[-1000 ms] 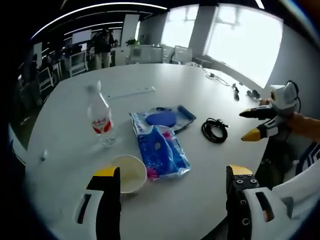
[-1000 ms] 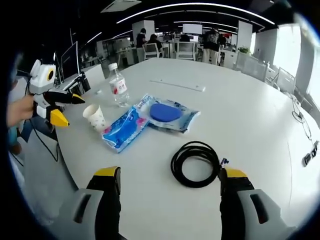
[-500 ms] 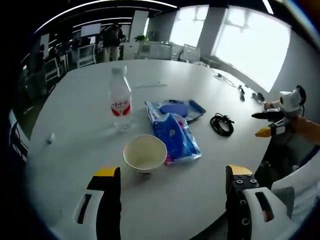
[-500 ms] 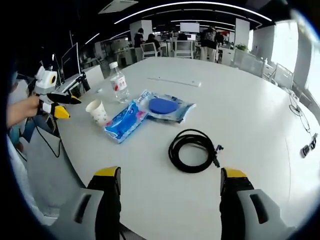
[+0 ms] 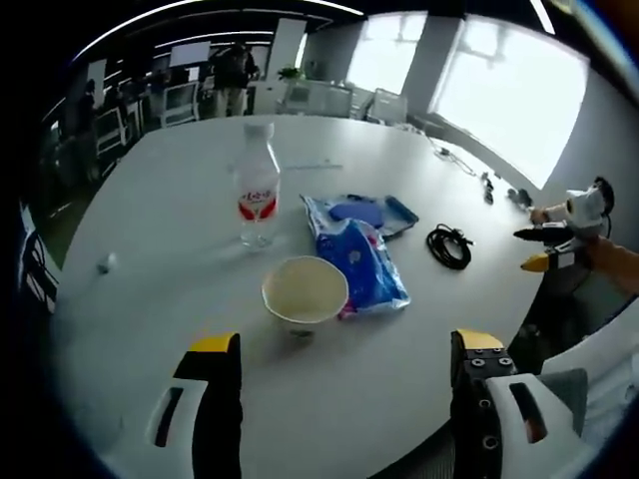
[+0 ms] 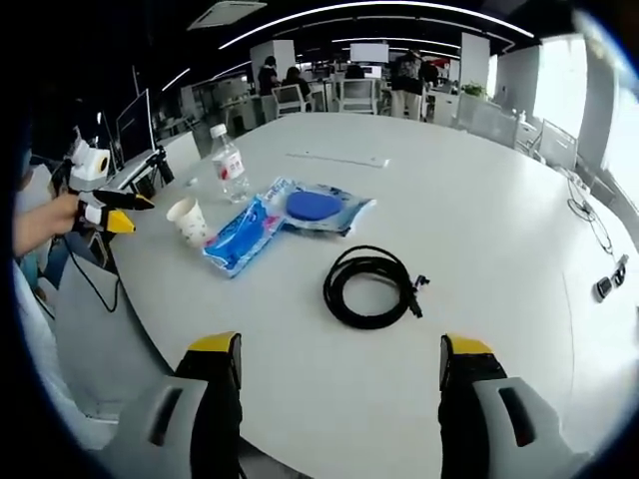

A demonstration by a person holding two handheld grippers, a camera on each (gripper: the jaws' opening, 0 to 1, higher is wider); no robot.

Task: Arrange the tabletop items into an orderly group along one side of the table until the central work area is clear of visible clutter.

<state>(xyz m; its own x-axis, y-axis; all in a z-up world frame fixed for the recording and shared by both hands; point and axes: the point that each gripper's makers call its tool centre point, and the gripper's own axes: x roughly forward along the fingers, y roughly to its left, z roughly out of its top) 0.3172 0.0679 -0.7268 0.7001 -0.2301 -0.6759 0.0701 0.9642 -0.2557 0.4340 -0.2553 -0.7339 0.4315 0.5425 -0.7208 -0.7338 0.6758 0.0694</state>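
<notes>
On the surface (image 6: 479, 230) sit one paper cup (image 5: 305, 293), one bottle (image 5: 258, 186) behind it, two blue packets (image 5: 364, 261) beside it, and one cable coil (image 6: 367, 287) farther off. Left gripper (image 5: 339, 354) and right gripper (image 6: 339, 357) are spread wide, holding nothing.

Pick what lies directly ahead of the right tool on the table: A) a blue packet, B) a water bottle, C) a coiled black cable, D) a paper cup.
C: in the right gripper view, the coiled black cable lies nearest, between the right tool's open jaws and the packets beyond.
</notes>
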